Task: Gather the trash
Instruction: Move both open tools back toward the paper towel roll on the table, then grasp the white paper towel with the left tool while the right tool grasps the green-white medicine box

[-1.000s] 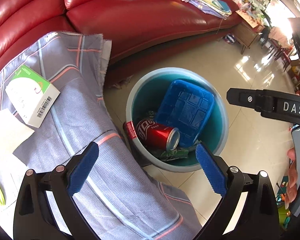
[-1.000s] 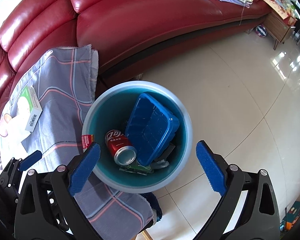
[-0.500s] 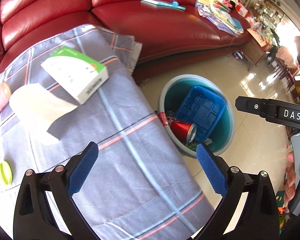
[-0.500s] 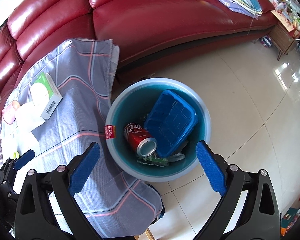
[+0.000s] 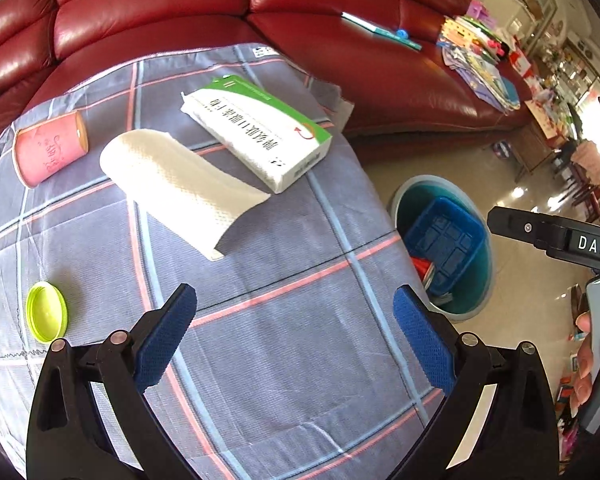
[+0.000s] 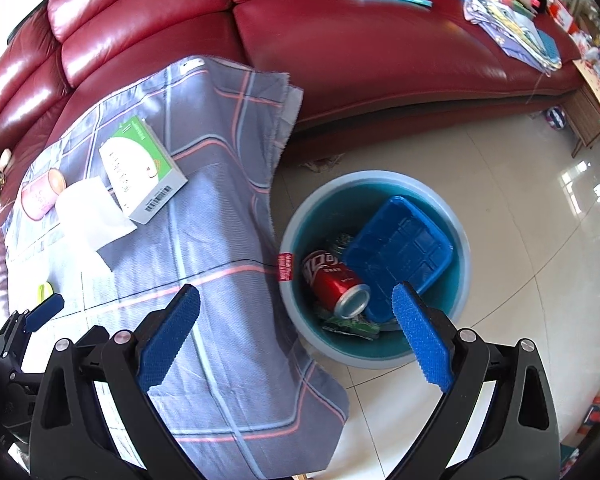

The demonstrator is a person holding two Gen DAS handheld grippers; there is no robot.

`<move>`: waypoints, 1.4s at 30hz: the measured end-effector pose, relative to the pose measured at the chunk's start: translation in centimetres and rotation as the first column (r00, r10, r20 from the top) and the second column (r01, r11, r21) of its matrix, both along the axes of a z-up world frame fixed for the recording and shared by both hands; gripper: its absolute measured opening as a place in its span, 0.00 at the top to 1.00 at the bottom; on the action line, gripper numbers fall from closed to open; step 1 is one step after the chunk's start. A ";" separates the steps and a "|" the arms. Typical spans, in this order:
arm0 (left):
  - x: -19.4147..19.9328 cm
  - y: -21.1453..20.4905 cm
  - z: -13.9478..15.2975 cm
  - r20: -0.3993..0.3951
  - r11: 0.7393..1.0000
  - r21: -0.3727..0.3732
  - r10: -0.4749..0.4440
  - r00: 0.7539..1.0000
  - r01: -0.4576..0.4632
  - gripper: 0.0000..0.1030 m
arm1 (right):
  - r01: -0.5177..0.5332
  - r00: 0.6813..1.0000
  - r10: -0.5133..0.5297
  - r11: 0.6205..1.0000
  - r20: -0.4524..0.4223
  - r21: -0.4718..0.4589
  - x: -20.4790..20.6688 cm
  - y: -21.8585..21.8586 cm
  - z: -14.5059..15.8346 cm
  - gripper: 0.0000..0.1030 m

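Paper towel [image 5: 180,184] on cloth beyond wide-open, empty left hand-held gripper [image 5: 296,332]; right hand-held gripper [image 6: 296,320] likewise

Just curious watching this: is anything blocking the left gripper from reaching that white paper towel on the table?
Nothing visible does. The left gripper hangs open above bare tablecloth, and the paper towel lies ahead of its fingers with only cloth between. The green-and-white box sits at the towel's far side, not in the path.
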State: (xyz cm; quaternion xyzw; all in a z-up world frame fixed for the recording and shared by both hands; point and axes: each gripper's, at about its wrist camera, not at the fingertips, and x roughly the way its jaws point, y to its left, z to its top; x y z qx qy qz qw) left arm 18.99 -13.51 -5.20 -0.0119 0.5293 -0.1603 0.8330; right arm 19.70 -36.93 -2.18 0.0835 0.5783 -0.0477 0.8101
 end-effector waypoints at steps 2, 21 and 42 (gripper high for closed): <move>0.4 1.2 -0.2 -0.009 1.000 -0.005 0.023 1.000 -0.023 0.04 | -0.019 1.000 0.019 1.000 -0.010 -0.005 0.8 1.0 -0.3 0.10; 7.9 7.0 -3.4 -0.106 0.969 -0.059 0.233 0.967 -0.240 0.04 | -0.103 0.991 0.104 0.995 -0.083 0.013 8.5 5.4 -3.7 0.10; 8.7 11.3 -4.2 -0.054 0.971 0.007 0.241 0.969 -0.241 0.96 | -0.324 0.940 0.322 0.946 -0.115 0.003 15.1 13.2 -6.2 0.10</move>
